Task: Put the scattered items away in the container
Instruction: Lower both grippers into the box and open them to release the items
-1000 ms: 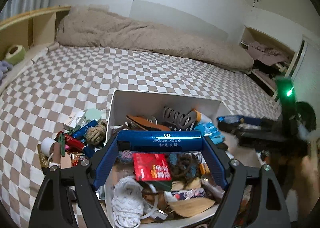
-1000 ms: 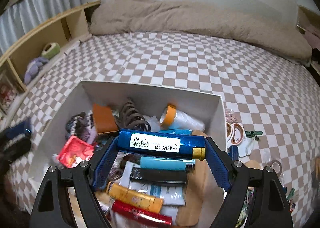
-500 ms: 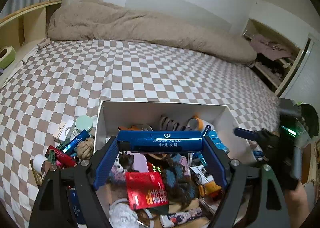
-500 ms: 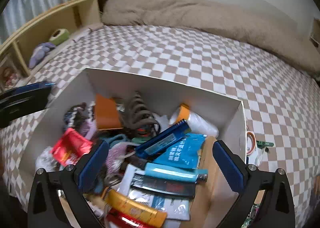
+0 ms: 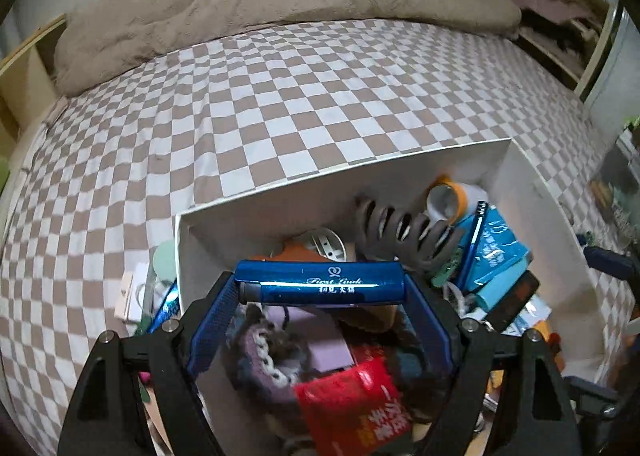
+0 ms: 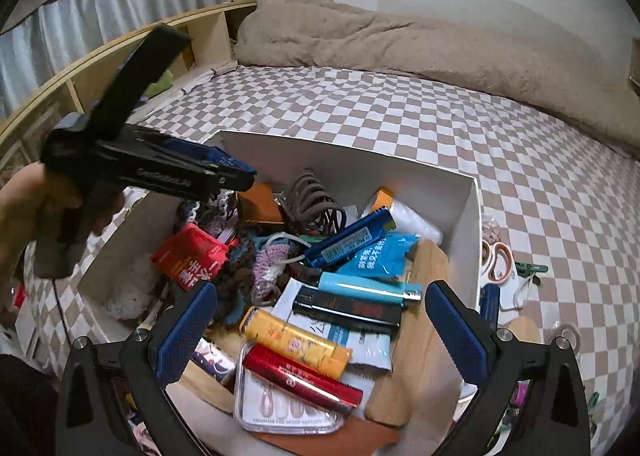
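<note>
A white box (image 5: 320, 200) stands on the checked bed, filled with several small items. My left gripper (image 5: 320, 288) is shut on a glossy blue tube (image 5: 320, 285) held crosswise above the box's near left part. From the right wrist view the left gripper (image 6: 236, 176) shows side-on over the box's (image 6: 360, 172) left wall. My right gripper (image 6: 322, 290) hangs wide open above the box with nothing between its fingers. A blue tube with a barcode (image 6: 348, 242) lies loose among the items, leaning on a teal packet (image 6: 376, 256).
Loose items lie left of the box: a pale green round thing (image 5: 164, 258) and a white charger (image 5: 128, 292). Tape rolls (image 6: 498, 260) and a green clip (image 6: 528, 268) lie to its right. A beige duvet (image 6: 400, 40) and a wooden shelf (image 6: 120, 68) border the bed.
My right gripper opened and let go of the barcode tube, which dropped into the box. My left gripper, still shut on its blue tube, moved in over the box and rolled.
</note>
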Tool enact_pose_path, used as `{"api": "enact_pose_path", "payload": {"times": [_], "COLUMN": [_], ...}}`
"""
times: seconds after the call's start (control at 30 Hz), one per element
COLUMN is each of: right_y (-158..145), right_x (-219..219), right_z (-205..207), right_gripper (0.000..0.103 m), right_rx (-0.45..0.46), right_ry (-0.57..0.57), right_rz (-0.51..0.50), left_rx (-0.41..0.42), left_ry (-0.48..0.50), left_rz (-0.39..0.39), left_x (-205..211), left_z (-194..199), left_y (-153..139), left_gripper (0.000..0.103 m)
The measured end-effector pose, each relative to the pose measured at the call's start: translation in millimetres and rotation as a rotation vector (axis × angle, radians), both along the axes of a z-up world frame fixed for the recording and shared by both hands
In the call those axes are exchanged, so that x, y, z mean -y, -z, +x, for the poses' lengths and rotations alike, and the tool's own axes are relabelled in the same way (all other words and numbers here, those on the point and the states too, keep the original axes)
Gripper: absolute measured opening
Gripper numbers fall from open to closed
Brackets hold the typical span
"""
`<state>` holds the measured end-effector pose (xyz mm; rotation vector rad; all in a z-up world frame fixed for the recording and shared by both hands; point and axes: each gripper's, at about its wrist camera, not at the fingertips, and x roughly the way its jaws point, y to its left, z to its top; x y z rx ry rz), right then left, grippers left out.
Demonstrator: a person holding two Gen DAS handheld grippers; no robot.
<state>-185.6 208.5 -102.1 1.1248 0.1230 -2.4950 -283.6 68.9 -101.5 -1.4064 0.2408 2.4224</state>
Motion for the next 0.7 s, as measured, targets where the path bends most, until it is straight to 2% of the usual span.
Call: {"api": "enact_pose_path", "payload": {"times": [0.13,0.23,0.27,0.3,0.33,0.47,0.7], "right_y": [1,2,1,2,2,1,-5], "right_x": [-6,-10,-10,-9,-9,-8,-13], "right_z": [2,5,7,8,9,9,14], "right_gripper": [0.103,0.103,0.103,0.103,0.103,0.103,0.103], "right_rx": [-0.002,-0.002,-0.003,-0.003,-0.003,-0.007,-0.013], "right_ry": [0.019,0.015,0.014,0.011,0.008,0.004,0.024], "right_rz": [-0.019,-0.035,-0.036,-0.037,-0.039,-0.047,-0.058], "left_rx": [0.015,-0.005,-0.016,-0.022,-0.025,-0.008,-0.054], "left_ry": [0.032,0.013,0.001,-0.009,-0.015,-0.013,-0.006], "left_rz": [-0.016,-0.043,-0.044,-0.046,-0.044,-0.006,0.041], "left_x": [-9,-11,-11,-11,-11,-12,-21], "left_z": [-6,-15,-17,-19,-19,-7,24], "left_y": [5,8,8,8,8,6,-13], "left_gripper": [0.083,0.083,0.088,0.099,0.101,0.101,0.101]}}
